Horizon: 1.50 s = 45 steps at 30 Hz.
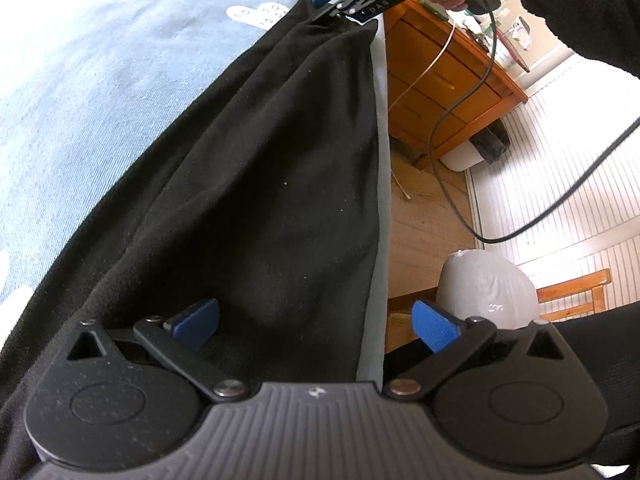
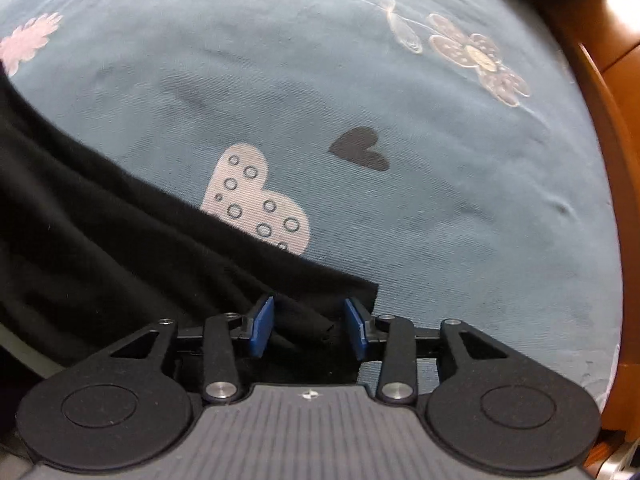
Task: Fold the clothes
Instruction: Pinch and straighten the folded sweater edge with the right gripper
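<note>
The black garment [image 1: 260, 152] lies lengthwise along the bed's near edge, on the blue patterned bedsheet [image 1: 100, 80], one long side level with the mattress edge. Fabric looks soft and fleecy; it carries a long lengthwise ridge, so it is probably already doubled once.

Your right gripper [image 2: 308, 328] sits at the garment's far end, pointing steeply down. Its blue pads [image 2: 262, 330] stand apart with a bunched corner of cloth between them, neither visibly pressing on it. Judged: not clamped.

Your left gripper [image 1: 316, 324] hovers over the garment's near end, jaws wide apart, one pad above the cloth and the other past the mattress edge. Nothing held.

Step in hand, as judged: a length laid down and released, ends about to be taken up. Next move calls for both grippers to close on matching corners through all layers, or the fold will slip.

Around the garment: white dotted heart print [image 2: 256, 204] just beside its far corner; wooden drawer unit [image 1: 444, 80] and grey sack [image 1: 486, 292] beyond the bed edge. The trailing black cable [image 1: 460, 128] hangs near that edge; mind it.
</note>
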Tool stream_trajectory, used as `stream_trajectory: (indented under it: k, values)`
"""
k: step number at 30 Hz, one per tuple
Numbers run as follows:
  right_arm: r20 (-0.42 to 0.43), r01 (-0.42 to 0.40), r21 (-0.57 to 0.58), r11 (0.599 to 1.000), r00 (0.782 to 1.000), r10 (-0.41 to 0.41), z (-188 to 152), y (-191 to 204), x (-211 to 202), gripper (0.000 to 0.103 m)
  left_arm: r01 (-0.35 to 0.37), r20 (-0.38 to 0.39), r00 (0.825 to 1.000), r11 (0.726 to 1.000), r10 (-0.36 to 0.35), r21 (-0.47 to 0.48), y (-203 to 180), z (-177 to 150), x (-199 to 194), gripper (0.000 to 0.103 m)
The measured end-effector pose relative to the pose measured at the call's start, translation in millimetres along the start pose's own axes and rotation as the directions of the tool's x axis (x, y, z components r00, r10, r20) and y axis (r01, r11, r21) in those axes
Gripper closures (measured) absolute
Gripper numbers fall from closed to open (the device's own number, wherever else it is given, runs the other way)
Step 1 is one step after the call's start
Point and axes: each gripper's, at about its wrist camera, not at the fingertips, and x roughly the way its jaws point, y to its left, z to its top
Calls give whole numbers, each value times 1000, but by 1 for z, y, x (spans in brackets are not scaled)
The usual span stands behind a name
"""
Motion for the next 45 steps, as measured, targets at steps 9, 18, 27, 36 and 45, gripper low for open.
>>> stream_trajectory:
  k: [9,18,27,36,45]
  values:
    - [6,61,-101,993,998,-61,-5,32,-12,95,-4,-16,1000,1000,3,-26,-3,5,-4,1]
    - [81,132,175,976,986,-148,0,-1,-45,96,-10,-17,1000,1000,10,-12,-14,0,-6,1]
    - [-21,214,326,921,975,-219,-11,-8,-12,77,-47,9,999,998,47,-37,-12,-11,-11,1]
    - [109,-48,559,828,994,-15,-28,22,-61,60,-210,83,972,971,220,-115,-9,-24,-37,1]
    - [351,-492,262,830,850,393,85,128,-45,74,-352,117,917,910,382,-218,11,-66,-68,1]
